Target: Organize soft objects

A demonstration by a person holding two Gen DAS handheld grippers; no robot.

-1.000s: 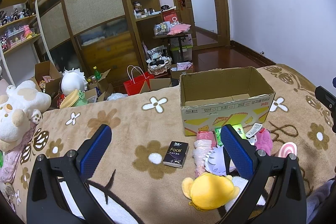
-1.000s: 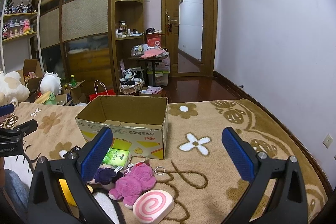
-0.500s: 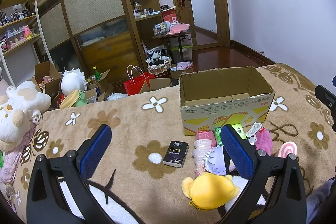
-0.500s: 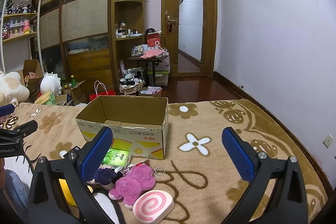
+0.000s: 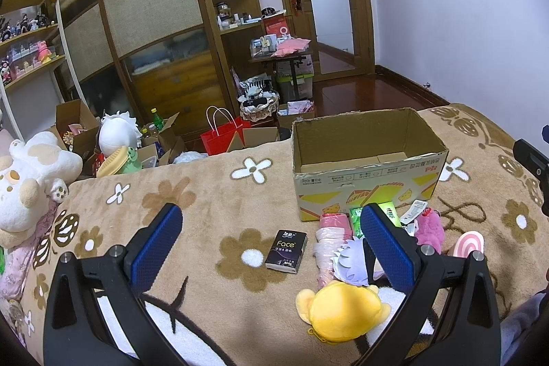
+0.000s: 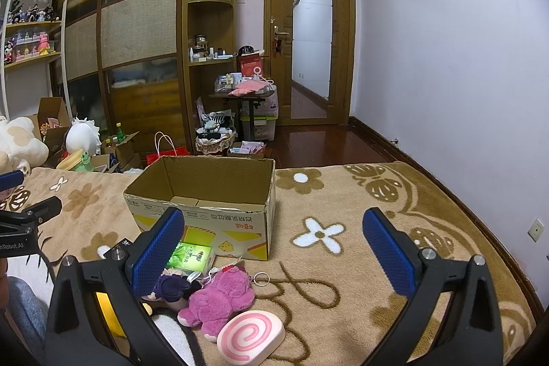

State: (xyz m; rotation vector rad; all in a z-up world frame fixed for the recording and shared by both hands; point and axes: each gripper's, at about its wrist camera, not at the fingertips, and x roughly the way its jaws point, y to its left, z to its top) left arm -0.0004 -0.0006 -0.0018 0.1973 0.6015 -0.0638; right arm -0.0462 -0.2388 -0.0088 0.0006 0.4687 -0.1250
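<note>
An open, empty cardboard box (image 5: pixel 369 160) (image 6: pixel 202 204) stands on a flowered beige blanket. In front of it lie soft toys: a yellow plush (image 5: pixel 343 309), a white-haired plush (image 5: pixel 350 264), a pink plush (image 5: pixel 429 225) (image 6: pixel 219 300), a pink swirl cushion (image 5: pixel 468 244) (image 6: pixel 250 335), a rolled pink cloth (image 5: pixel 331 235), a green tissue pack (image 6: pixel 190 254) and a black "Face" tissue pack (image 5: pixel 286 251). My left gripper (image 5: pixel 271 242) is open and empty above the black pack. My right gripper (image 6: pixel 272 249) is open and empty, right of the box.
A large white plush (image 5: pixel 27 180) lies at the blanket's left edge. Beyond the bed's far edge stand cartons, a red bag (image 5: pixel 221 134), a wardrobe and a small table (image 6: pixel 250 95). The right gripper's body (image 5: pixel 532 160) shows at the left view's right edge.
</note>
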